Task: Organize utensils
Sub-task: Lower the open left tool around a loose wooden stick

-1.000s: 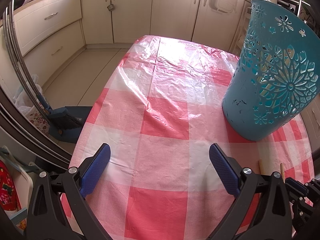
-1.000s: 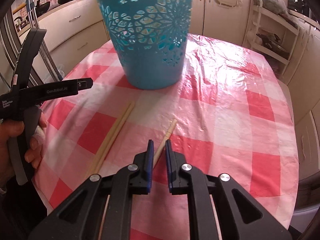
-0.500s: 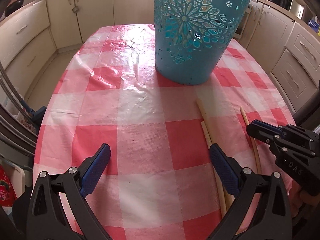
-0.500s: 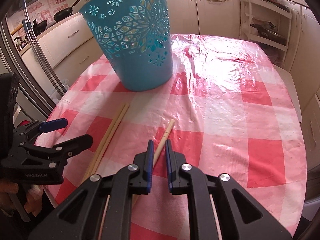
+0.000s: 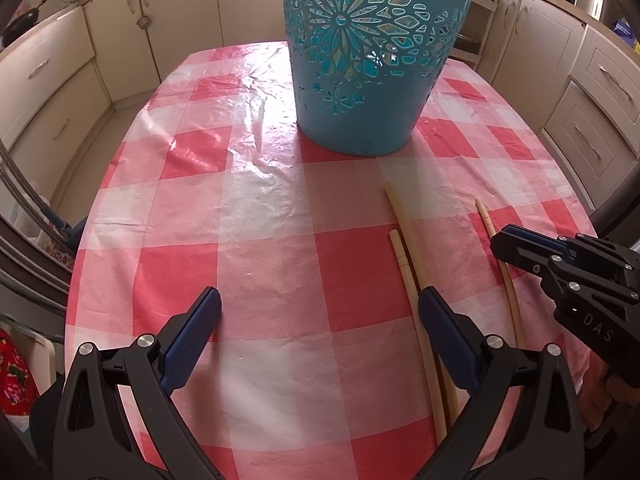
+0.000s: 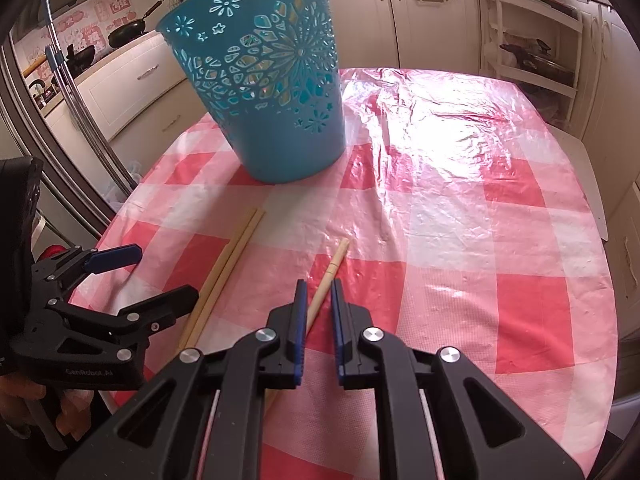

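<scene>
A teal cut-out basket (image 5: pixel 372 60) stands upright on the red-and-white checked tablecloth (image 5: pixel 280 208); it also shows in the right wrist view (image 6: pixel 276 92). Two wooden chopsticks (image 5: pixel 408 248) lie side by side in front of it, seen too in the right wrist view (image 6: pixel 228 264). A third chopstick (image 6: pixel 332 268) lies apart to their right (image 5: pixel 500 256). My left gripper (image 5: pixel 320 336) is open and empty, its right finger over the pair. My right gripper (image 6: pixel 319 304) hovers over the single chopstick, jaws nearly closed with a narrow gap, not clamping it.
Cream kitchen cabinets (image 5: pixel 52 80) surround the table. A shelf rack (image 6: pixel 532 44) stands at the back right. Metal poles (image 6: pixel 76 96) lean at the left. The table's rounded edge runs close on the left and near side.
My left gripper has swung right from the bare cloth to face the basket and the chopsticks. My right gripper has drawn back a little; its jaws stay the same.
</scene>
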{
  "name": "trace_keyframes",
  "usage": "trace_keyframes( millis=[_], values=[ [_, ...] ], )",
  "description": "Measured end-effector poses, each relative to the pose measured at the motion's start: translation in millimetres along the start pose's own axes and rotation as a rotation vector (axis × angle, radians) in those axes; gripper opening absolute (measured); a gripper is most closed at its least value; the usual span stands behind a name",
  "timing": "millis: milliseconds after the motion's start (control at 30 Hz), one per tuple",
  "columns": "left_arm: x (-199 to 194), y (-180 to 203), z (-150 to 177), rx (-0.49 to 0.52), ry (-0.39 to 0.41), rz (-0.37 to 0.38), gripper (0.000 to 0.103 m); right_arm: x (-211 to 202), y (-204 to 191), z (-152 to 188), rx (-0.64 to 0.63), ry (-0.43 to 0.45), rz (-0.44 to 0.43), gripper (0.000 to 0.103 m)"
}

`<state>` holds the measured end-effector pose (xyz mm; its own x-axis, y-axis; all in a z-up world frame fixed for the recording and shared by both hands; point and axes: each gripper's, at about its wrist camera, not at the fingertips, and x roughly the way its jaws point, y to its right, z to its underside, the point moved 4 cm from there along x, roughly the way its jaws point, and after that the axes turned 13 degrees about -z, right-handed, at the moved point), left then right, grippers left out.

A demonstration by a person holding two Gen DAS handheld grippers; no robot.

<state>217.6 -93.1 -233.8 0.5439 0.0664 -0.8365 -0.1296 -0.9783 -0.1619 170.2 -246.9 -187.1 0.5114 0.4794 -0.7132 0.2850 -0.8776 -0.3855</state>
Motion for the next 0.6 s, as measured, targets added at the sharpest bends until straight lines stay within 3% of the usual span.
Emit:
trace_keyframes(
  millis=[200, 400, 600],
  values=[
    [6.2, -4.6, -4.1, 0.012, -0.018, -0.042, 0.095, 0.3, -0.1, 0.0, 0.001, 0.001, 0.000, 0.012],
    [-4.2, -6.2, -7.2, -0.038, -0.008, -0.002, 0.094, -0.4, 0.8, -0.2, 0.005, 0.002, -0.003, 0.012],
    [-1.2, 7.0, -5.7, 0.004, -0.035, -0.018, 0.094, -0.6, 1.2, -0.3, 0.007, 0.003, -0.005, 0.012]
  ],
)
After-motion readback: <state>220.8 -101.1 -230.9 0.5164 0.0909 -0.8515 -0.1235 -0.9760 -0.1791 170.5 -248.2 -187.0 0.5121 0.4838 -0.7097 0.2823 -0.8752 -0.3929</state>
